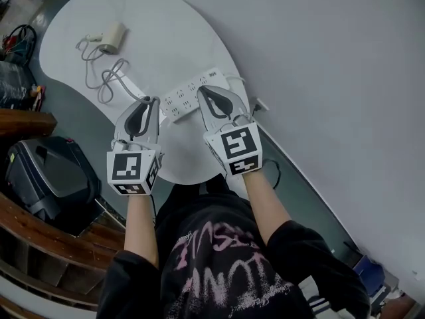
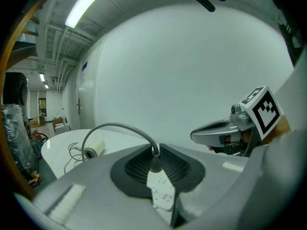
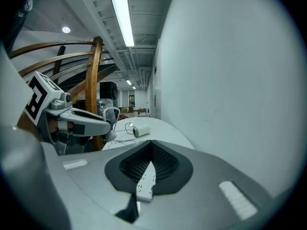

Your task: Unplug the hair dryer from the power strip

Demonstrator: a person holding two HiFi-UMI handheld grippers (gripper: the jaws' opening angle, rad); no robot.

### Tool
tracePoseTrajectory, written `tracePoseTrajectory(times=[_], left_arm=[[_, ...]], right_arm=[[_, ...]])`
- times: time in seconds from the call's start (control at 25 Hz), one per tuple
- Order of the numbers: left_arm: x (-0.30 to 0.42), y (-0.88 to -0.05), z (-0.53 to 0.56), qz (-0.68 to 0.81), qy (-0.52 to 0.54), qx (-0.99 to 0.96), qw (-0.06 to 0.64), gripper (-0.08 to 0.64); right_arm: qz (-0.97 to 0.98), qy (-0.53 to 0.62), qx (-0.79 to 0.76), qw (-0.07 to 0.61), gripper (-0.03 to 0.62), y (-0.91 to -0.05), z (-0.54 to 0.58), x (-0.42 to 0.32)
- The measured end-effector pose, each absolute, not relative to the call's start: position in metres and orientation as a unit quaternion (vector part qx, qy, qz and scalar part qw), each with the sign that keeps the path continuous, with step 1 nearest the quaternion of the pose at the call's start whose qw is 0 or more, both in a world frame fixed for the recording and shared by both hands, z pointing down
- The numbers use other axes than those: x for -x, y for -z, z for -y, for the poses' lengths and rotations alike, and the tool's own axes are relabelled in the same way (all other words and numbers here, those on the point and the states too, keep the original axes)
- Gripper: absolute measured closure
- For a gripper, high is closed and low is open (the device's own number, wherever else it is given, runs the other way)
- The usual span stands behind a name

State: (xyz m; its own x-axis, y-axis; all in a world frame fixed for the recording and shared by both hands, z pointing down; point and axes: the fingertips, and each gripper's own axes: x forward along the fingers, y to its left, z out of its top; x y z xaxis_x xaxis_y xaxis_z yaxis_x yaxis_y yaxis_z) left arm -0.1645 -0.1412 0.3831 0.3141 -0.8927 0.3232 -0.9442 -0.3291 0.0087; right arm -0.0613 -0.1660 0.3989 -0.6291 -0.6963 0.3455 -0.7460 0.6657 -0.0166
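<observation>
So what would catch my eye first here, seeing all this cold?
Probably the two grey claws side by side over the white power strip near the front of the white table. The left claw has the grey plug between its jaws, and the right claw is over the strip with its jaws together. Next comes the cream hair dryer lying at the table's far left, its cord looping back toward the strip.

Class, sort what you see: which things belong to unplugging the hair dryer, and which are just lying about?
For the job:
- hair dryer
- cord
- plug
- power strip
- left tool
- right tool

Lying about:
- black machine
- wooden rails
</observation>
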Motion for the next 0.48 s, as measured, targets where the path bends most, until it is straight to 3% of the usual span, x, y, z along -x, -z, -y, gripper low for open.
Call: tracePoseTrajectory(times=[0.48], left_arm=[[0.156, -0.342, 0.136, 0.579, -0.112, -0.806, 0.062, 0.508]], right_arm=[[0.905, -0.068, -0.402, 0.124, 0.572, -0.358, 0.163, 0.051]])
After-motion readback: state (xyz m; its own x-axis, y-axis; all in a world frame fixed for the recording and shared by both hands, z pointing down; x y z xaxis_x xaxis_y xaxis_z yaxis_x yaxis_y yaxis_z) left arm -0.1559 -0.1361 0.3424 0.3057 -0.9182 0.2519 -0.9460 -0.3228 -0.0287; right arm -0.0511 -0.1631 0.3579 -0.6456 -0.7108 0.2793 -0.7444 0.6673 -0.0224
